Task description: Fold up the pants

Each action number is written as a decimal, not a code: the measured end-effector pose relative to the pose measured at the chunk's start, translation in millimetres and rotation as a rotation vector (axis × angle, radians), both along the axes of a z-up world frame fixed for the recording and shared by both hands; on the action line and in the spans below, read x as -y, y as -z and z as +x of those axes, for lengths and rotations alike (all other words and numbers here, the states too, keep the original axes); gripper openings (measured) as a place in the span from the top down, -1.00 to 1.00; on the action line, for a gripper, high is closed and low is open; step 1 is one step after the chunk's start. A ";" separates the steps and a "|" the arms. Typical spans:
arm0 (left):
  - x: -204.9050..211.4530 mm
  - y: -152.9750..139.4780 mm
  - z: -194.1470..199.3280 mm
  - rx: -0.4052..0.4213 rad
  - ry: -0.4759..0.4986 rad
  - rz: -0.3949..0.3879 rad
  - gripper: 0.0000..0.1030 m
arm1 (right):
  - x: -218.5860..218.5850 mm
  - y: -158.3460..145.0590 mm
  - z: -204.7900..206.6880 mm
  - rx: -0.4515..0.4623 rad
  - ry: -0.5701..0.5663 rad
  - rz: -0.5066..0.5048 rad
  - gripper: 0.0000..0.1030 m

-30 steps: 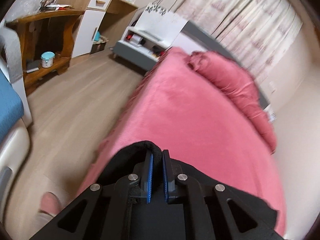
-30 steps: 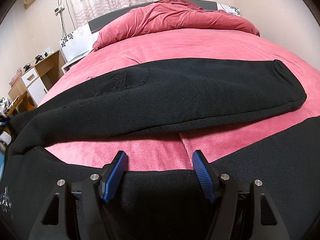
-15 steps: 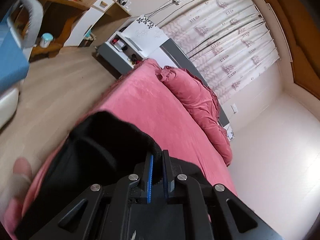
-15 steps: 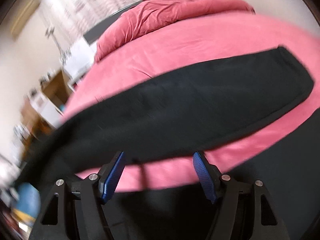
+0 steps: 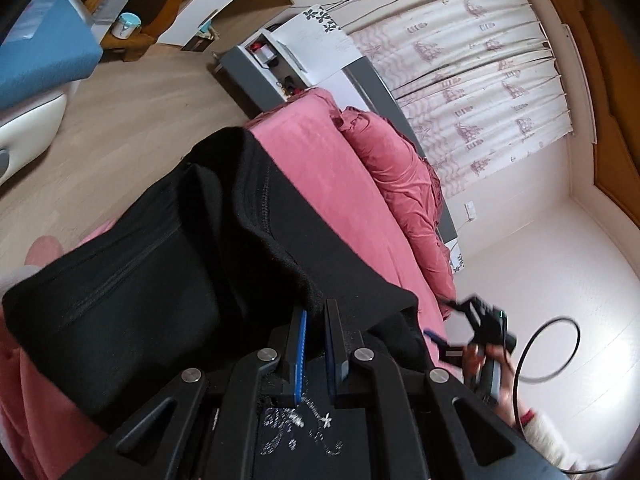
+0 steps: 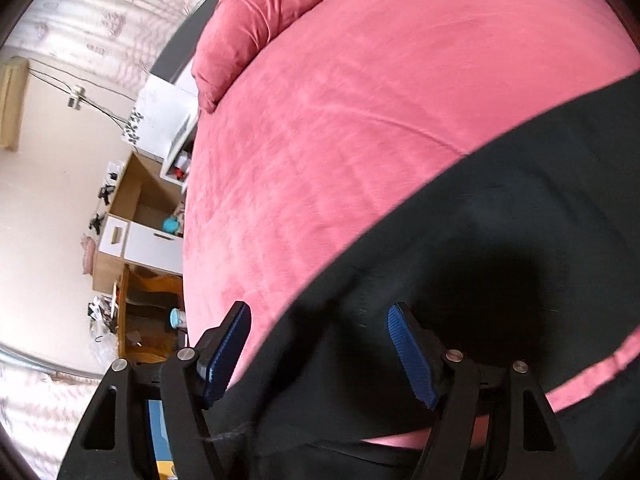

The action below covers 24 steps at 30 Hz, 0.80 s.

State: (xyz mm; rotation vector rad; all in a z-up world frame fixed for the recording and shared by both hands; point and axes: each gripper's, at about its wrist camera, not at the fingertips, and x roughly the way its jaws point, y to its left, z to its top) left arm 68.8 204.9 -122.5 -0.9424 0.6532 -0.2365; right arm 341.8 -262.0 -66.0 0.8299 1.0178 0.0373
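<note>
So the left gripper (image 5: pixel 315 334) has its blue pads (image 5: pixel 300 354) pinched down to a narrow slit, with a fold of the black pants (image 5: pixel 168 272) clamped right between them. The fabric bunches up out of the jaws and hangs off the front, lifted clear of the bed (image 5: pixel 320 168) on that side, with a stitched hem edge running away from the gripper toward the bed's near corner. In that same view the right gripper (image 5: pixel 476 340) shows up small and blurry off to the side, in the person's hand (image 5: pixel 486 360) with a cable looping behind it. From the right wrist view, the right gripper (image 6: pixel 320 344) is spread wide, holding nothing, its two blue pads (image 6: pixel 412 356) hovering over the pants (image 6: pixel 480 280); can't tell if the tips actually touch the cloth. Here the pants lie as a long black band across the pink bed (image 6: pixel 360 120), long axis running diagonally from the lower left near the gripper up toward the right edge. A strip of pink shows below the band, near the right finger. The pink pillow roll (image 6: pixel 260 16) sits well apart at the head of the bed.
</note>
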 end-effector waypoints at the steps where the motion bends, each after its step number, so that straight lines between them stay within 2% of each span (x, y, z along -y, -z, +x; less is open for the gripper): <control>1: -0.2 0.9 -1.3 0.000 0.000 0.001 0.86 | -7.1 0.2 8.7 -0.016 -0.004 -0.009 -0.41; 4: -1.8 1.5 -3.9 0.003 -0.001 -0.007 0.86 | -20.5 8.8 28.5 -0.097 0.003 -0.046 -0.35; 6: -2.7 1.9 -3.9 0.001 0.001 -0.009 0.86 | -25.9 18.9 36.5 -0.156 0.019 -0.059 -0.13; 8: -3.3 2.7 -5.3 0.001 0.003 -0.010 0.86 | -28.6 25.9 37.5 -0.187 0.028 -0.065 0.46; 10: -4.5 4.0 -5.7 -0.002 0.002 -0.016 0.86 | -29.6 32.3 32.5 -0.188 0.019 -0.055 0.64; 13: -8.7 5.3 -1.8 -0.007 -0.004 -0.028 0.86 | -24.8 33.1 15.0 -0.145 0.032 -0.026 0.76; 16: -12.0 5.3 -2.5 -0.010 -0.019 -0.044 0.86 | -16.8 28.4 -3.9 -0.097 0.043 0.020 0.79; 24: -32.0 -16.2 -2.1 0.051 -0.070 -0.072 0.86 | -2.6 -5.8 -85.0 0.104 0.037 0.095 0.81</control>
